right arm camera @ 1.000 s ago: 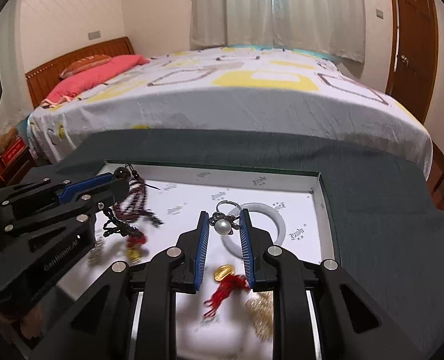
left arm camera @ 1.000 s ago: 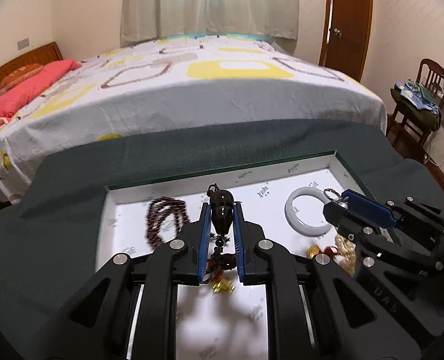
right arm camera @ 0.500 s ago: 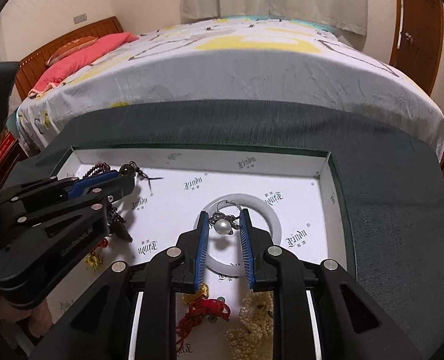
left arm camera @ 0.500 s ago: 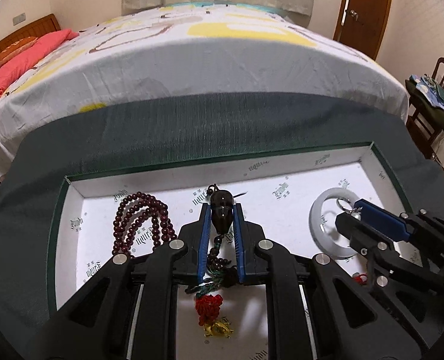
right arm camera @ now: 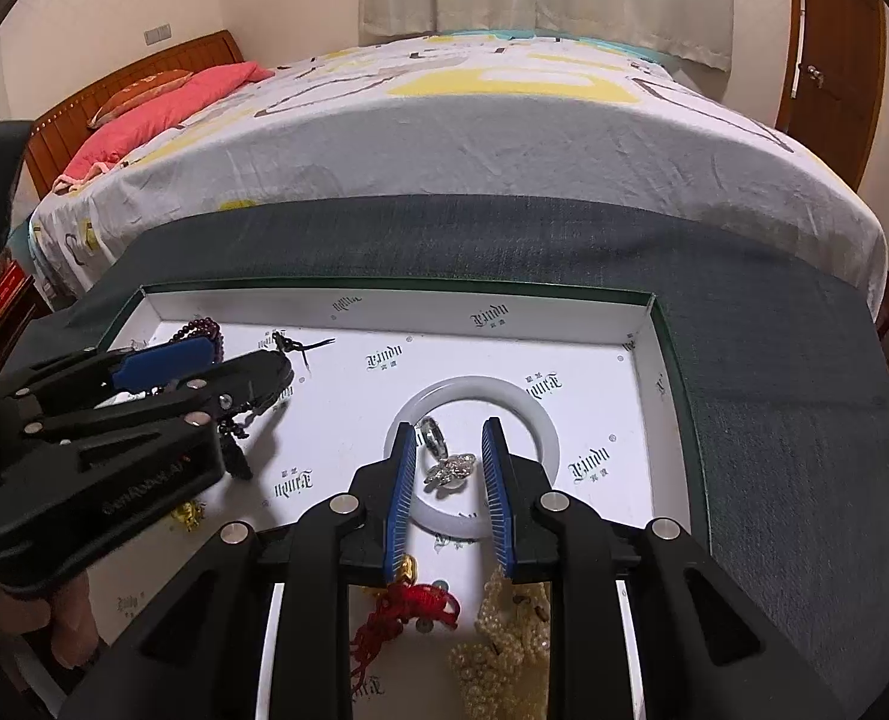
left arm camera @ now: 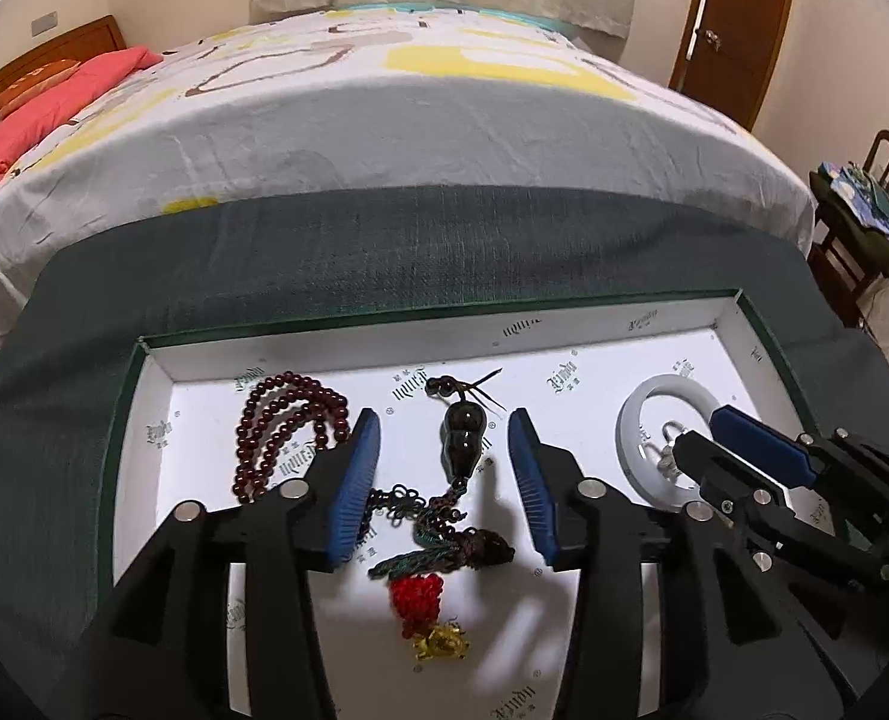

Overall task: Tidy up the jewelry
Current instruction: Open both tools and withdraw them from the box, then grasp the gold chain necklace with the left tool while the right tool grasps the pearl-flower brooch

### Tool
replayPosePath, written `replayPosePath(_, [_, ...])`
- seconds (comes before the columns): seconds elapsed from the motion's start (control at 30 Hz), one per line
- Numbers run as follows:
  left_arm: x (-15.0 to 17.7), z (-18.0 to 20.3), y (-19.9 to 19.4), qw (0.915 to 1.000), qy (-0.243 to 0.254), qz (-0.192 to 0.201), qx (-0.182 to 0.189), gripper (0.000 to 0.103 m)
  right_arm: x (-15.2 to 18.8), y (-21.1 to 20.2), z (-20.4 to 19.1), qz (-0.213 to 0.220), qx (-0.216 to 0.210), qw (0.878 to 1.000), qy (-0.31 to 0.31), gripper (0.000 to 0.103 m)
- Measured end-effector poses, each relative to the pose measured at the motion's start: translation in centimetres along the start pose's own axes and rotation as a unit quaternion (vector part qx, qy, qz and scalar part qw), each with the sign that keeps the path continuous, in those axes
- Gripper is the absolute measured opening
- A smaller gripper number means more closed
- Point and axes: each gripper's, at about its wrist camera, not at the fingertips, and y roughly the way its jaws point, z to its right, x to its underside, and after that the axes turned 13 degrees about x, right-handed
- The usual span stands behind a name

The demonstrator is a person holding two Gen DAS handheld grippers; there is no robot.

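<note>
The left gripper [left arm camera: 444,474] was held with its fingers wide apart, and nothing was gripped in it. The dark gourd charm [left arm camera: 461,441] was seen lying flat on the white floor of the tray [left arm camera: 594,324], right between the two blue pads. Its cord, red tassel [left arm camera: 416,600] and little gold piece [left arm camera: 441,643] were laid out toward 6 o'clock from it. It was likely set there so that it had its own spot. The dark red bead string [left arm camera: 282,426] was left in a loose loop at 9 o'clock of the charm, just beside the left pad, so the two were kept from getting tangled.

The right gripper [right arm camera: 447,468] was also held apart, with nothing squeezed. The silver ring [right arm camera: 444,456] was seen lying inside the white bangle [right arm camera: 540,414], partly resting on the bangle's near edge. The small ring seemed to be put inside the big one so space was saved and it could be found again. Whether a pearl was fixed on the ring could not be told, as the shine hid it.

At 6 o'clock of the bangle, a red knotted charm [right arm camera: 408,606] and a pile of pearl beads [right arm camera: 498,654] were left in a heap under the right gripper. These were judged to be not yet sorted. The tray was placed on a dark green cloth [right arm camera: 774,390] over the counter, with a bed [right arm camera: 444,102] beyond it at 12 o'clock.
</note>
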Motion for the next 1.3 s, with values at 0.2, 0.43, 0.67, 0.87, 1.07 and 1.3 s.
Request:
replayPosePath(0.2, [-0.1, 0.5, -2.6, 0.9995, 0.005, 0.031, 0.003, 0.059, 0.4, -1.6, 0.4, 0.012, -0.004, 1.000, 0.007, 0.024])
replayPosePath(0.43, [1.1, 1.0, -6.0, 0.9985, 0.003, 0.054, 0.006, 0.063, 1.1, -4.3, 0.6, 0.031, -0.009, 0.999, 0.015, 0.024])
replayPosePath(0.67, [3.4, 1.4, -8.5, 0.9982, -0.001, 0.060, 0.000, 0.069, 3.0, -6.9, 0.6, 0.045, -0.005, 0.999, 0.019, 0.044])
replayPosePath(0.87, [5.8, 2.6, -10.1, 0.9978, 0.014, 0.063, -0.016, 0.074, 5.2, -8.4, 0.5, 0.042, -0.006, 0.999, 0.019, 0.044])
replayPosePath(1.07, [8.0, 3.5, -11.7, 0.9971, 0.022, 0.066, -0.032, 0.078, 7.4, -10.0, 0.8, 0.040, -0.003, 0.999, 0.018, 0.048])
replayPosePath(1.3, [10.6, 4.0, -13.2, 0.9970, 0.017, 0.060, -0.045, 0.078, 9.8, -11.8, 1.5, 0.040, 0.004, 0.999, 0.019, 0.049])
